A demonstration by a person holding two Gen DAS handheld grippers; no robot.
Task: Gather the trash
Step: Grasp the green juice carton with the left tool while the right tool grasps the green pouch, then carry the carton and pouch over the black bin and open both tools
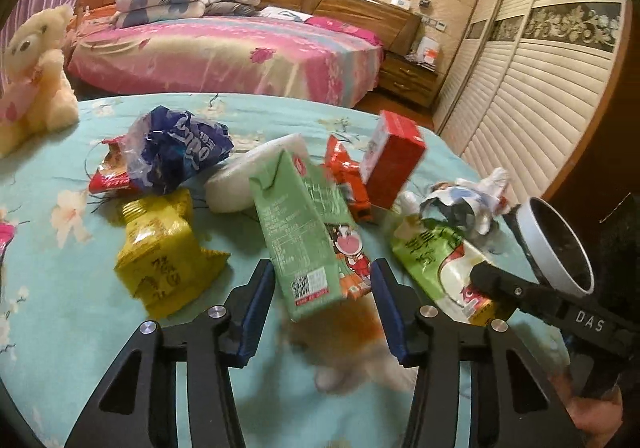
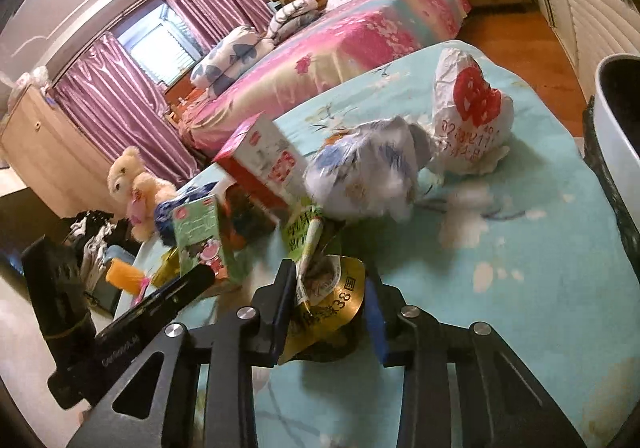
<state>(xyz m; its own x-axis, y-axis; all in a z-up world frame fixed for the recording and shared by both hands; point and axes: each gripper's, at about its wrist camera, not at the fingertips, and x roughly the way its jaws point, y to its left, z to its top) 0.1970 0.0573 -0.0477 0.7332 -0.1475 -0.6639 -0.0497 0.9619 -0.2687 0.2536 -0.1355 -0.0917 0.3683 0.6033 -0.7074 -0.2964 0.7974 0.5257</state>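
Trash lies on a teal floral bedspread [image 1: 60,288]. My left gripper [image 1: 322,280] is open, its blue pads either side of a tilted green drink carton [image 1: 304,232]; I cannot tell whether they touch it. The carton also shows in the right wrist view [image 2: 202,236]. My right gripper [image 2: 330,288] is shut on a green and gold pouch [image 2: 328,300], which also shows in the left wrist view [image 1: 440,268]. Around lie a yellow snack bag [image 1: 164,256], a blue wrapper [image 1: 180,148], a red carton [image 1: 394,158] and crumpled paper [image 1: 468,208].
A white bin with a black liner [image 1: 560,248] stands at the bed's right edge, also seen in the right wrist view [image 2: 620,128]. A white paper bag with red print [image 2: 472,116] lies further back. A teddy bear [image 1: 36,76] sits at the left. A pink bed [image 1: 224,52] stands beyond.
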